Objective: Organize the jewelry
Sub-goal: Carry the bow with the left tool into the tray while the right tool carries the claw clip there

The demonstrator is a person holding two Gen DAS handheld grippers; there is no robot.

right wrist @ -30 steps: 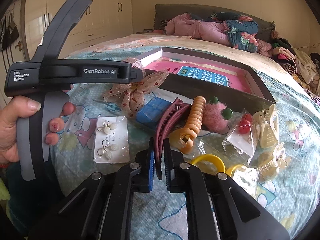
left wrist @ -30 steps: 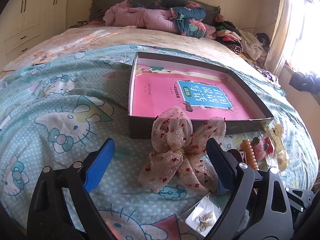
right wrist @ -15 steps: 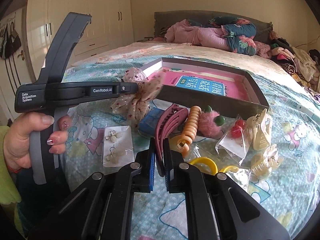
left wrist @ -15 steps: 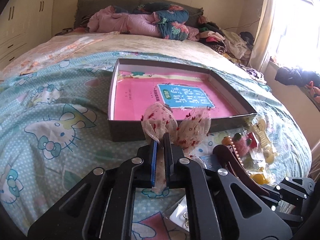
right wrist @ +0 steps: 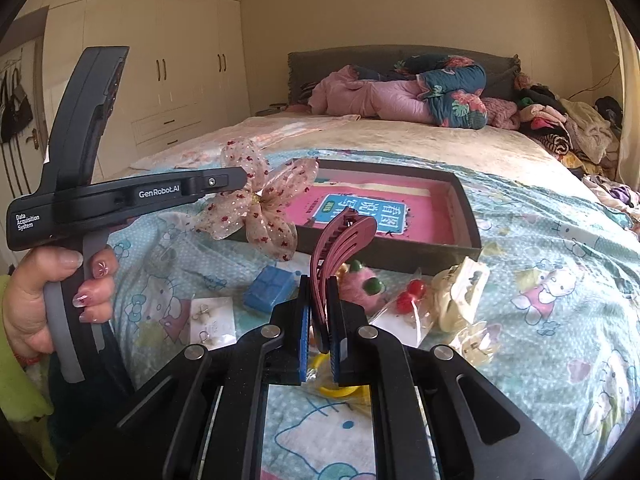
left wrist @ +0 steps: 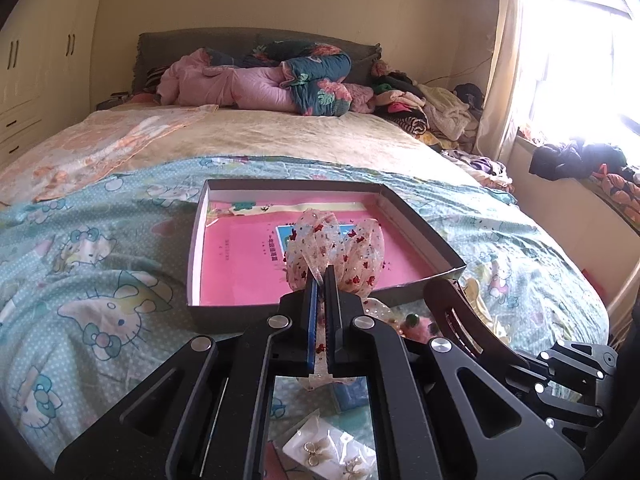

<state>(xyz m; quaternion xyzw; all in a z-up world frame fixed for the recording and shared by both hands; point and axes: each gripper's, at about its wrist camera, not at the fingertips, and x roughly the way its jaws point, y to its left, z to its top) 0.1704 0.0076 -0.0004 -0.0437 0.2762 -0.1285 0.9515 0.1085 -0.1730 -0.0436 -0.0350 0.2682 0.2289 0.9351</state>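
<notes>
Moved: both grippers lift off the bed, load in each.
Left gripper (left wrist: pixel 320 280): just closed, pinching floppy, light mesh bow (left wrist: pixel 336 248) at its knot.
Right gripper (right wrist: pixel 318 300): clamped on stiff maroon hair claw (right wrist: pixel 340 240).

Left gripper (right wrist: pixel 240 178), black side housing: white lettering "GenRobot.AI"; on its rear block, small white "Data Acquisition System" in three lines.

Pink booklet (right wrist: pixel 372 210) lying in the box (right wrist: pixel 464 216): blue label with large white Chinese characters, partly hidden; not legible in the left wrist view.
</notes>
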